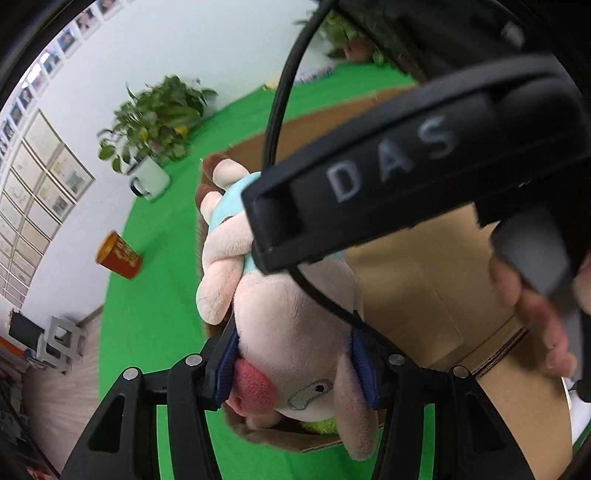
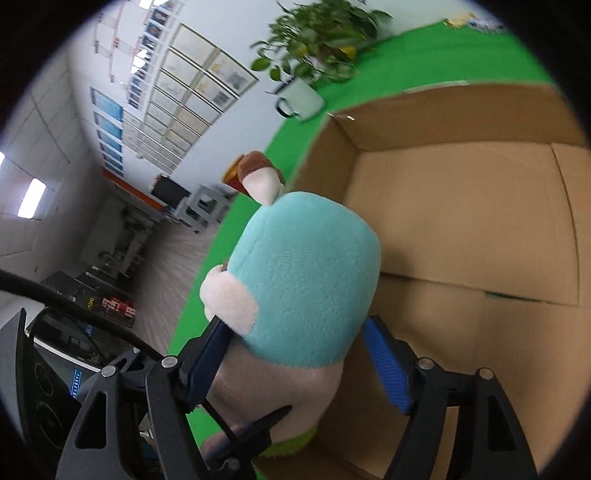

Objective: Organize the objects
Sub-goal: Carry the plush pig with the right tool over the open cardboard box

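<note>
A plush toy point(image 1: 288, 332) with a pink face, teal shirt and brown feet hangs over an open cardboard box point(image 1: 424, 280). My left gripper point(image 1: 295, 365) is shut on the toy's head, blue pads pressing both sides. In the right wrist view the toy's teal body point(image 2: 306, 291) sits between the fingers of my right gripper point(image 2: 295, 362); the left pad touches it, the right pad point(image 2: 388, 365) stands a little off. The box point(image 2: 461, 229) is empty inside. The right gripper's black body marked DAS point(image 1: 406, 166) crosses above the toy.
The box sits on a green cloth point(image 1: 155, 295). A potted plant in a white mug point(image 1: 151, 177) and a red-orange cup point(image 1: 118, 254) stand on the cloth at the left. A second plant point(image 1: 347, 33) is at the far edge. Floor and furniture lie beyond.
</note>
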### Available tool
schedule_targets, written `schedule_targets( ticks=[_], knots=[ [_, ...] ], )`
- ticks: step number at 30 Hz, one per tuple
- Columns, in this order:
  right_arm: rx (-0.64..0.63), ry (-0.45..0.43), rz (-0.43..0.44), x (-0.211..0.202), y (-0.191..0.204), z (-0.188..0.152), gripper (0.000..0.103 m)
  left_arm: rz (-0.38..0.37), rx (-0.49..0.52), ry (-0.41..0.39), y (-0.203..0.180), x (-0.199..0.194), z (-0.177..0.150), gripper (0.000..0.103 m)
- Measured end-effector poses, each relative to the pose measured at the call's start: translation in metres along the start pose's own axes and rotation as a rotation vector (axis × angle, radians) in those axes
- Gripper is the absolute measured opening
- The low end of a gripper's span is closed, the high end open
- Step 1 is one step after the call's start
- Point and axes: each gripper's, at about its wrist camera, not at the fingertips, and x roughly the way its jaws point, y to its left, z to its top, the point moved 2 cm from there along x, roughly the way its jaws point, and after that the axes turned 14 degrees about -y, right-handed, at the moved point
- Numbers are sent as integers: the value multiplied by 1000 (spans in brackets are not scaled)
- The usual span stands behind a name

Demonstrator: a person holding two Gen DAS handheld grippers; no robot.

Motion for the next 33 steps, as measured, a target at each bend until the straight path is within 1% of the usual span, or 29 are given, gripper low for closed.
schedule_targets(
  ticks=[1, 2, 3, 4, 6, 8, 9, 10, 11, 13, 15, 16, 18, 20, 23, 24, 26, 27, 28, 29, 30, 31, 33],
  knots=[
    [2, 6, -17, -2, -4, -3, 74, -11, -5, 10, 2, 13, -1, 56],
    [0, 11, -42, -6, -8, -5, 74, -3, 4, 7, 1, 16, -1, 58],
    [1, 14, -52, -9, -13, -7, 74, 3, 6, 6, -1, 14, -4, 63],
    [10, 12, -44, -13, -17, -9, 74, 0, -5, 3, -2, 12, -6, 68],
    [15, -2, -57, -20, -19, -11, 74, -13, -56, -1, 5, 14, -6, 70],
    [14, -14, -81, -23, -24, -5, 75, -33, -101, -20, 10, 7, -5, 70],
    [20, -16, -84, -24, -25, -5, 76, -47, -129, -43, 23, -1, -4, 69],
    [28, -12, -81, -25, -25, -5, 76, -55, -149, -63, 28, -8, -3, 70],
    [31, -9, -78, -26, -25, -6, 76, -71, -181, -101, 34, -20, -2, 71],
    [23, -15, -79, -30, -21, -6, 76, -84, -226, -147, 54, -35, -1, 72],
    [11, -27, -76, -31, -10, -1, 76, -103, -304, -195, 75, -55, -10, 72],
    [5, -38, -83, -32, -4, 3, 79, -108, -323, -201, 82, -62, -12, 72],
    [-14, -54, -102, -35, 7, 5, 81, -104, -366, -208, 96, -70, -21, 72],
    [-41, -50, -129, -31, 20, 4, 81, -97, -395, -211, 95, -90, -40, 72],
    [-119, 9, -196, -11, 45, -3, 82, -115, -452, -200, 102, -95, -55, 72],
    [-143, 28, -221, -5, 49, -7, 82, -117, -461, -201, 101, -100, -62, 72],
    [-185, 75, -278, 12, 55, -19, 82, -125, -477, -206, 104, -97, -69, 72],
    [-202, 83, -309, 18, 56, -24, 85, -133, -488, -205, 106, -95, -72, 72],
    [-218, 73, -332, 22, 57, -28, 86, -137, -496, -203, 107, -92, -75, 72],
    [-217, 62, -332, 22, 57, -31, 86, -141, -504, -202, 108, -89, -78, 72],
    [-215, 44, -331, 20, 56, -31, 83, -146, -512, -201, 110, -88, -81, 72],
    [-211, 33, -320, 19, 55, -30, 76, -151, -521, -202, 112, -85, -82, 72],
    [-196, 13, -287, 14, 50, -30, 69, -169, -544, -214, 115, -83, -86, 72]
  ],
)
